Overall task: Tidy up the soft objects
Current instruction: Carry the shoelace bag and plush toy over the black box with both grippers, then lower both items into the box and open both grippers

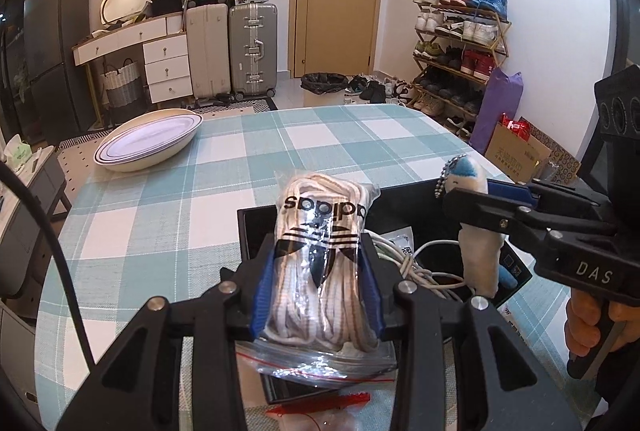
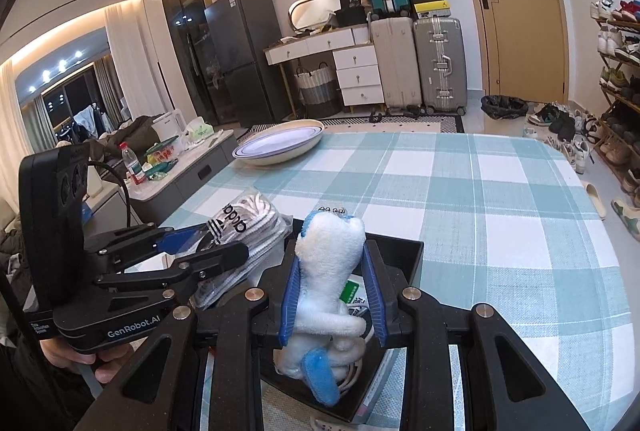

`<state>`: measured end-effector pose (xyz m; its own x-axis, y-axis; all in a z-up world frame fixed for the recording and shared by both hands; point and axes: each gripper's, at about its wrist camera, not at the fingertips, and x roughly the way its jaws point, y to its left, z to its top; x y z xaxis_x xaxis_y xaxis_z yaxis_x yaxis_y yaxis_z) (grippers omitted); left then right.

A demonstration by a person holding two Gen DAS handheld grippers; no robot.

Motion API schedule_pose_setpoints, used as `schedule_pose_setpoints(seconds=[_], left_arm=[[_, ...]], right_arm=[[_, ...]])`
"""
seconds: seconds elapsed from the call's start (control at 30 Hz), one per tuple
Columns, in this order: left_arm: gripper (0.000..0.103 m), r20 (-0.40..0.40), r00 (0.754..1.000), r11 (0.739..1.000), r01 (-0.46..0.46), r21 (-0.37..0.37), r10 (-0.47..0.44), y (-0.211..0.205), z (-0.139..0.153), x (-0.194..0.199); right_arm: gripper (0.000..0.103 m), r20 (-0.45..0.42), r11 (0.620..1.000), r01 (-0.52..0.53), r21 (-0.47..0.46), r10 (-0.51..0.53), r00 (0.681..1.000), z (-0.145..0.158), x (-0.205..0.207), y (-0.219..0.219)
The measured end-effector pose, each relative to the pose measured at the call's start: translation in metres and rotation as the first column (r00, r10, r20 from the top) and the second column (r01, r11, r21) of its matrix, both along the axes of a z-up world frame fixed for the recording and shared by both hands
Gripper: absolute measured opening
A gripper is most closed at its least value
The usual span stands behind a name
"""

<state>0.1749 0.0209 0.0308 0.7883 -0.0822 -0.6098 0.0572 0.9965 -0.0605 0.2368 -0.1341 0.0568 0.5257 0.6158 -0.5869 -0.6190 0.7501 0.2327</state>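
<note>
My left gripper [image 1: 320,263] is shut on a clear zip bag of white Adidas laces [image 1: 320,251], held above a black box [image 1: 256,227] on the checked table. My right gripper [image 2: 332,291] is shut on a white and blue plush toy [image 2: 328,271] with a bead chain, held above the same black box [image 2: 412,259]. In the left wrist view the right gripper [image 1: 480,207] holds the plush toy [image 1: 478,251] to the right. In the right wrist view the left gripper [image 2: 224,251] holds the lace bag [image 2: 248,219] to the left.
White cables [image 1: 420,271] and packets lie inside the box. A white oval dish [image 1: 148,143] sits at the table's far left corner. The checked tablecloth [image 2: 480,199] stretches ahead. Suitcases, a drawer unit and a shoe rack stand beyond the table.
</note>
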Motion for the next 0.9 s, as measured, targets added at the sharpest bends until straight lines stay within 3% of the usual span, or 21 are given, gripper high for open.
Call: schedule_pose_setpoints(seconds=[0.3,0.4,0.43,0.5,0.53,0.57,0.63,0.67,0.77,0.83,0.9], left_arm=[[0.040,-0.032,0.999,1.000,0.028,0.005,-0.028,-0.005,-0.002,0.000],[0.042,-0.037,0.999,0.999,0.035,-0.024,-0.036,-0.004,0.000,-0.002],[0.047,-0.037,0.998,0.998,0.045,-0.035,-0.046,-0.004,0.001,-0.004],[0.064,-0.031,0.998,0.998,0.054,-0.037,-0.055,-0.004,0.004,-0.008],[0.065,-0.024,0.998,0.998,0.054,-0.034,-0.055,-0.004,0.007,-0.010],[0.066,-0.020,0.998,0.998,0.055,-0.033,-0.056,-0.004,0.009,-0.012],[0.085,-0.014,0.998,0.998,0.055,-0.031,-0.055,-0.003,0.013,-0.018],[0.088,-0.004,0.999,0.998,0.050,-0.032,-0.050,-0.002,0.015,-0.022],[0.094,0.013,0.999,0.999,0.043,-0.015,-0.043,-0.001,0.019,-0.033],[0.103,0.017,0.999,0.999,0.035,0.000,-0.035,-0.001,0.019,-0.041],[0.103,0.030,0.999,1.000,0.021,0.005,-0.021,0.001,0.019,-0.051]], right_arm=[[0.030,-0.022,1.000,-0.003,-0.026,0.003,1.000,-0.009,0.005,0.008],[0.041,-0.010,1.000,0.001,-0.005,-0.001,1.000,-0.006,0.003,0.004],[0.051,0.000,1.000,0.005,0.010,-0.005,1.000,-0.003,0.001,0.001],[0.055,0.011,1.000,0.008,0.014,-0.008,1.000,0.001,-0.001,-0.003],[0.059,0.019,1.000,0.014,0.006,-0.014,1.000,0.003,-0.002,-0.004],[0.068,0.024,1.000,0.025,-0.006,-0.024,0.999,0.005,-0.004,-0.006],[0.084,0.028,0.999,0.048,-0.006,-0.048,0.998,0.009,-0.008,-0.013],[0.092,0.025,0.999,0.055,-0.001,-0.055,0.998,0.010,-0.011,-0.018],[0.100,0.017,0.997,0.070,-0.012,-0.070,0.997,0.013,-0.021,-0.028],[0.102,0.007,0.997,0.065,-0.039,-0.065,0.998,0.013,-0.029,-0.033],[0.102,-0.010,0.996,0.062,-0.057,-0.062,0.998,0.011,-0.036,-0.037]])
